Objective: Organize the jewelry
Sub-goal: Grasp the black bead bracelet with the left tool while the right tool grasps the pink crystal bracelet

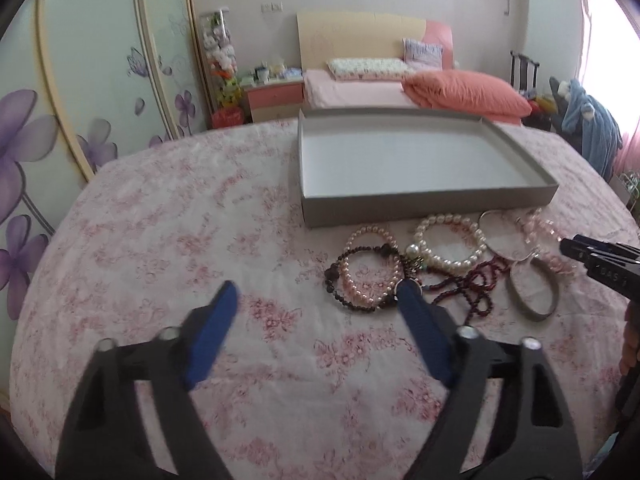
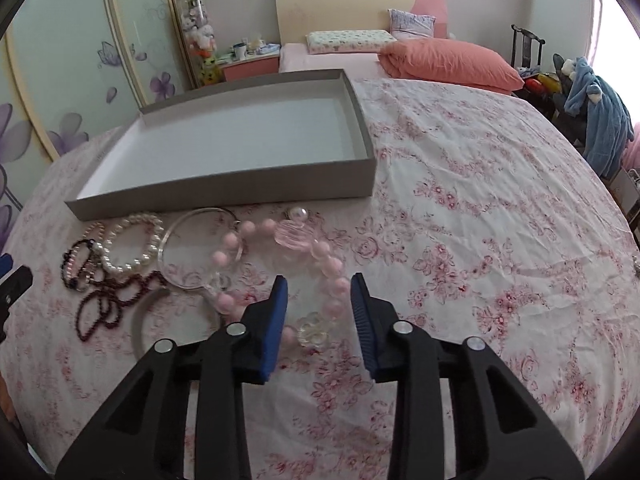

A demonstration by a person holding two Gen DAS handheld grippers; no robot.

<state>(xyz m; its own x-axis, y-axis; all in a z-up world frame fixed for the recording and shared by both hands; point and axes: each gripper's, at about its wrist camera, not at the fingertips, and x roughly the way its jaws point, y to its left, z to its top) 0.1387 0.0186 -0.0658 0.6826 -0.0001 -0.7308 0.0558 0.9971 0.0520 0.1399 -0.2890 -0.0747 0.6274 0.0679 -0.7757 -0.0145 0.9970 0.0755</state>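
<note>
Jewelry is lying in a loose cluster on the floral cloth [image 1: 160, 240] of the tabletop, just in front of the box [image 1: 424, 200]. We are counting one box, shallow, grey outside and white inside, with nothing in it.

We are counting the pieces as best the overlap allows. One white pearl bracelet [image 1: 448, 240] is sitting nearest the box in the middle. One small pink pearl bracelet [image 1: 370, 268] is resting to its left, with one dark bead bracelet [image 1: 340, 280] overlapping it. One dark red bead strand [image 1: 472, 284] is tangling in loops below the pearls. We are seeing two bangles: a thin silver hoop [image 2: 192, 248] and a grey band [image 1: 532, 292]. One strand of large pink beads [image 2: 280, 264] is curving at the right end of the cluster, with a clear faceted piece [image 2: 290, 236] on it and a clear flower bead [image 2: 314, 330] near its lower end.

We are holding two tools. Our left hand-held gripper [image 1: 318, 290] is spread wide and grasping nothing, its right finger tip touching or just over the dark bead bracelet. Our right hand-held gripper [image 2: 318, 284] is also released, and its fingers are straddling the pink bead strand without closing on it.
</note>
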